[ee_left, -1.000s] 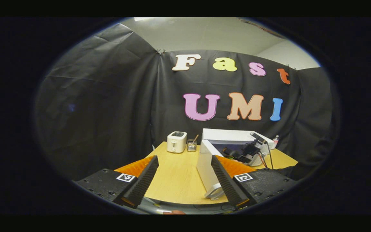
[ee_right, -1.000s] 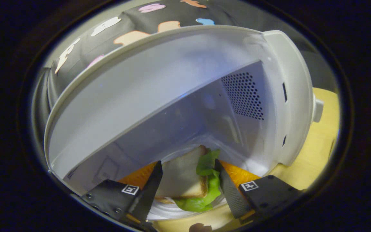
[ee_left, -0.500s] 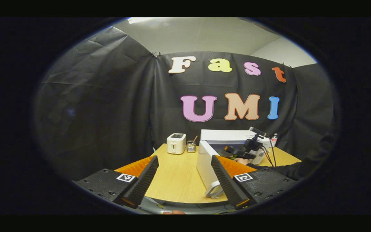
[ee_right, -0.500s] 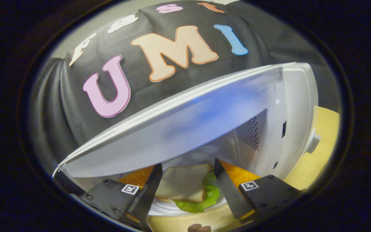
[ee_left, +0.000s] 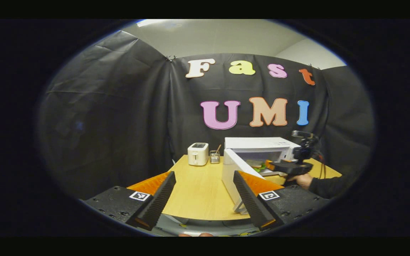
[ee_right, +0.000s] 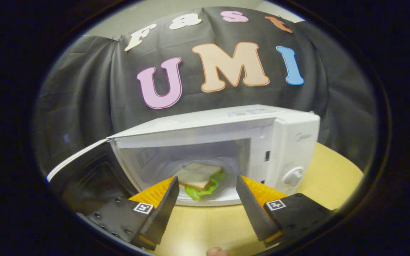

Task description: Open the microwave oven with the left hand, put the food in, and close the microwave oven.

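In front of the open microwave (ee_right: 290,138), the right gripper (ee_right: 206,202) hangs over the front part of the wooden table (ee_right: 205,224) with its two fingers spread wide and nothing between them. Beyond the fingertips, inside the oven's cavity, lies the sandwich (ee_right: 199,176), white bread with green lettuce sticking out at its near side, resting on the cavity floor and apart from the gripper. The microwave's door (ee_right: 80,167) stands swung out to the left in the right gripper view, and its control knob sits on the panel at the right.

In the left gripper view, the left gripper (ee_left: 203,199) is held back over the near edge of the table (ee_left: 198,188), its fingers also wide apart and gripping nothing. Past it the door (ee_left: 235,179) juts toward the table's near edge from the microwave (ee_left: 258,144), which stands toward the far right of the tabletop. The right gripper (ee_left: 287,166) shows there just before the oven's opening, held by a hand (ee_left: 303,180) in a dark sleeve. At the far edge, left of the microwave, stand a white toaster (ee_left: 198,154) and, just beside it, a small glass jar (ee_left: 214,156).
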Demonstrator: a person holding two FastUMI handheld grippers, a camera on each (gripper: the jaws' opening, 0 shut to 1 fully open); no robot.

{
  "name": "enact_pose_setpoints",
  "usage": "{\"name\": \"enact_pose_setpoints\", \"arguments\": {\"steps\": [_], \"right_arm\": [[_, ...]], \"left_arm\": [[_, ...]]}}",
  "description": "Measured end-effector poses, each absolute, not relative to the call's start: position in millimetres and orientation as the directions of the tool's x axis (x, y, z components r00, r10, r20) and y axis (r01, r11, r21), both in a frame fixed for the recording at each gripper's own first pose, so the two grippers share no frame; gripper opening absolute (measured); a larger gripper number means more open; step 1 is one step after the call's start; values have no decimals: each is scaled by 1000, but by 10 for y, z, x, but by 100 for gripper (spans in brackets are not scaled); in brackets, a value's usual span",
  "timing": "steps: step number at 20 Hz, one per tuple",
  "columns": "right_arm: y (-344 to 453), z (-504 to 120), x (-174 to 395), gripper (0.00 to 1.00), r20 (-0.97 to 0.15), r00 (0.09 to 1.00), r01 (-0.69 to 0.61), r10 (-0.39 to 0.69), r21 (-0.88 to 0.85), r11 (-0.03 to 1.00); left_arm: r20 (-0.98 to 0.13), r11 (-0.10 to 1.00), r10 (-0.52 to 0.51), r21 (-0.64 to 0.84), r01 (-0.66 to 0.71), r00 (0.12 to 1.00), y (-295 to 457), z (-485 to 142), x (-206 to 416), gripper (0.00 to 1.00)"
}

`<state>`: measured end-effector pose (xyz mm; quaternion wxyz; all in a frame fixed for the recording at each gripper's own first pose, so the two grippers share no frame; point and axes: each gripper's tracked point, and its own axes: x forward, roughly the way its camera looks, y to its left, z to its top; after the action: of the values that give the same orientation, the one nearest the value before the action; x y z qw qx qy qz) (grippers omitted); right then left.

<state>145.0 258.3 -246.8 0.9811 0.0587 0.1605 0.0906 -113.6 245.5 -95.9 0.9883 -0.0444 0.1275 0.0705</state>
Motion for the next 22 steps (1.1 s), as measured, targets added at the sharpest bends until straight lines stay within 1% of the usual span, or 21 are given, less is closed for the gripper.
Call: {"name": "enact_pose_setpoints", "arguments": {"steps": [1,2,3,4,5,6,9,12,15,16,17,22], "right_arm": [[2446,-2401,1321,98,-299,933,-167,198,129,978],[2313,-2321,1224,98,-293,935,-172,199,113,979],[2169,-2215,1144,89,-282,940,-173,193,93,980],[2018,-2099,1077,89,-270,946,-162,181,91,983],[1918,-1997,993,98,-268,948,-150,173,106,983],[1851,-1896,930,89,-266,949,-139,170,131,982],[1684,-1542,800,89,-226,961,-125,160,159,979],[1522,-1269,666,89,-186,972,-120,145,135,984],[1395,-1018,548,89,-142,980,-126,139,99,987],[1361,-969,508,89,-132,982,-127,137,83,988],[1312,-963,467,88,-131,982,-127,135,72,989],[1176,-814,279,89,-126,983,-125,133,68,990]], "left_arm": [[-262,987,115,-80,-140,958,2434,-986,-1135,94],[-275,988,99,-85,-127,956,2396,-1085,-1154,89],[-286,988,105,-77,-132,953,2407,-1154,-1160,84],[-303,988,110,-70,-137,947,2437,-1275,-1150,70],[-325,989,98,-77,-130,940,2397,-1379,-1146,56],[-353,987,101,-81,-137,930,2387,-1481,-1155,42],[-361,986,20,-145,-77,932,2145,-1640,-1030,0],[-402,993,-14,-111,-33,916,2009,-1974,-925,0],[-415,994,-54,-106,11,908,1841,-2155,-859,0],[-421,994,-61,-106,17,905,1812,-2249,-852,2],[-431,994,-66,-106,22,900,1781,-2316,-844,0],[-460,995,-68,-97,26,885,1732,-2605,-773,0]]}}
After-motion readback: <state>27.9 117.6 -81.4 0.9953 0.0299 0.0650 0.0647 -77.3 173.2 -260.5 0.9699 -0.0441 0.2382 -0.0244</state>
